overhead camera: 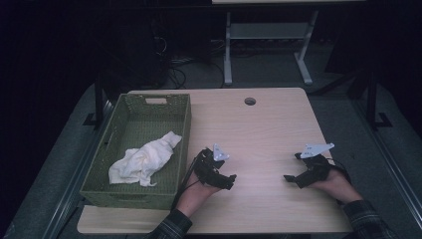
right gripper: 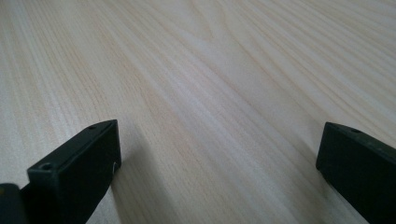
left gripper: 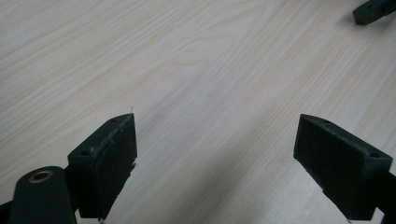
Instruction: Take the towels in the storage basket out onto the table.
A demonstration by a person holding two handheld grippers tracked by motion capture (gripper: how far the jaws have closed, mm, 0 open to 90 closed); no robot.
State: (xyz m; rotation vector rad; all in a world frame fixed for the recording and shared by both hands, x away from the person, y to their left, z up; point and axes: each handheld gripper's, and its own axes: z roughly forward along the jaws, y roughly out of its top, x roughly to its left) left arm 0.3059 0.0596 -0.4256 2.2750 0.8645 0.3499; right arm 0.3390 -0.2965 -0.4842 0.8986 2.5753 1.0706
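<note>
Right now both your claws sit spread on the worktop (overhead camera: pixel 259 129) — left claw (overhead camera: pixel 230 180) at lower centre, right claw (overhead camera: pixel 291 180) beside it, both empty.

Dim high view, dark surroundings; gripper views brighter, sharp.

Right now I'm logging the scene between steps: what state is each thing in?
Left gripper: jaws open, holding nothing, low over the table.
Right gripper: jaws open, holding nothing.
White cloth: crumpled, lying in the basket.
Green basket: upright at the table's left edge.
</note>
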